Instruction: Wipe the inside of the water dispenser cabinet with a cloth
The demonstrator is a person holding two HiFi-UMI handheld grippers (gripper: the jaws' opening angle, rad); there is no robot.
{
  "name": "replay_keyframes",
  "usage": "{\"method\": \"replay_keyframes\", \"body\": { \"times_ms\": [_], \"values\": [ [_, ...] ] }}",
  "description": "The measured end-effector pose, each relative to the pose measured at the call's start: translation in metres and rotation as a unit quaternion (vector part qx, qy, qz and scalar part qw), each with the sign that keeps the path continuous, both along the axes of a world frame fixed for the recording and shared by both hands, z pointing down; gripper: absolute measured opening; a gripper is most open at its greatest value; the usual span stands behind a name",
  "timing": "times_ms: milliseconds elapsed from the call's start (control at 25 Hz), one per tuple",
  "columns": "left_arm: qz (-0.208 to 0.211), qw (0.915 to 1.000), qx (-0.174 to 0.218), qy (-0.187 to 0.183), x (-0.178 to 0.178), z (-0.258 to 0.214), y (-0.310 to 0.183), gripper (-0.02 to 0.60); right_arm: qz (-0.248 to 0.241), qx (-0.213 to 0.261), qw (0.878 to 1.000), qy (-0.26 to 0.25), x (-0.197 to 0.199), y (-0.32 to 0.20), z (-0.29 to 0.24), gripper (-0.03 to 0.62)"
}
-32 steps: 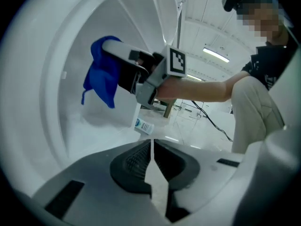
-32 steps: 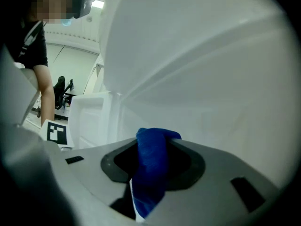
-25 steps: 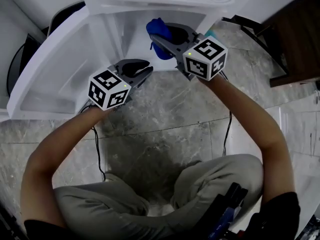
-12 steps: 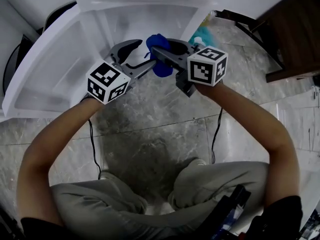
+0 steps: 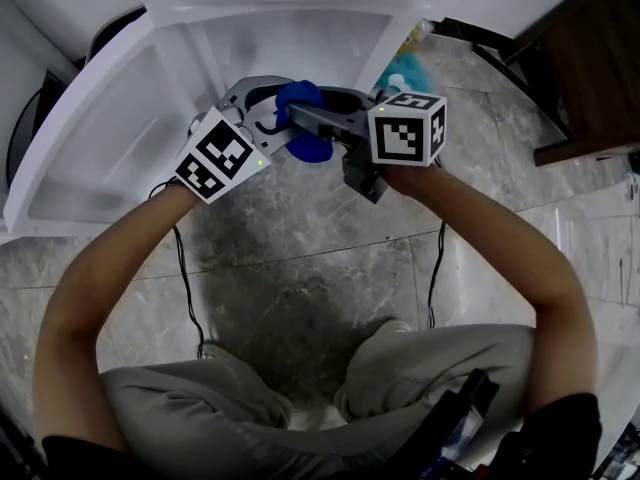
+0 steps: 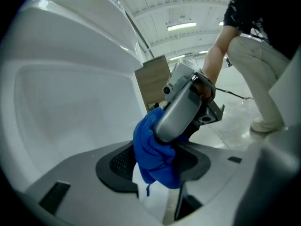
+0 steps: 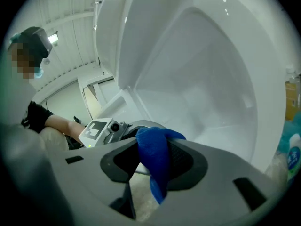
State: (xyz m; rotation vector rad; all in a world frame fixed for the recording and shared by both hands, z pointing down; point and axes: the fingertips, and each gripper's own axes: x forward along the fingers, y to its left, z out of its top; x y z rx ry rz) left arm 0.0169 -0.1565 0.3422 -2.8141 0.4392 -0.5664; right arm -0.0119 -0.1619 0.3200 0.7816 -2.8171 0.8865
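Item: blue cloth (image 5: 298,96). Soft, light, limp and bunched; we hold it just before the open water dispenser cabinet (image 5: 300,38). Right gripper (image 7: 153,166) is clamped on its fold. Left gripper (image 6: 157,173) jaws, just closing, bracket the cloth with no firm pinch evident. We would grip the thick bunch, not the trailing corner.

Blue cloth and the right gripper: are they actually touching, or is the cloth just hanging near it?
Touching. The right gripper view shows the blue cloth pinched between the jaws of the right gripper, with its loose end hanging below them.
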Motion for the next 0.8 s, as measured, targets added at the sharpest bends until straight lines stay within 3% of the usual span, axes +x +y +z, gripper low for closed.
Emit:
{"method": "replay_keyframes", "body": {
  "times_ms": [80,200,360,480,600,680,800],
  "values": [
    [0.004,0.9998,0.009,-0.018,0.001,0.004,0.0,0.188,0.001,-0.01,1.0,-0.001,0.004,0.001,0.004,0.134],
    [0.004,0.9998,0.004,-0.018,0.002,0.005,0.0,0.147,0.002,-0.012,1.0,0.0,0.014,-0.001,0.005,0.172],
    [-0.009,0.9996,-0.028,-0.005,0.0,0.006,-0.006,0.14,0.014,-0.005,1.0,0.009,0.035,-0.006,0.006,0.218],
    [-0.012,0.9992,-0.038,-0.006,0.003,0.01,-0.007,0.138,0.018,0.014,0.999,0.027,0.045,-0.007,0.007,0.222],
    [-0.042,0.997,-0.064,0.007,-0.003,0.015,-0.019,0.138,0.046,0.025,0.998,0.034,0.065,-0.013,0.008,0.22],
    [-0.06,0.9953,-0.076,0.013,-0.01,0.017,-0.028,0.138,0.068,0.038,0.996,0.04,0.083,-0.017,0.007,0.189],
    [-0.065,0.9949,-0.077,0.009,-0.01,0.022,-0.033,0.138,0.083,0.076,0.991,0.072,0.103,-0.018,0.002,0.016]
  ]
}}
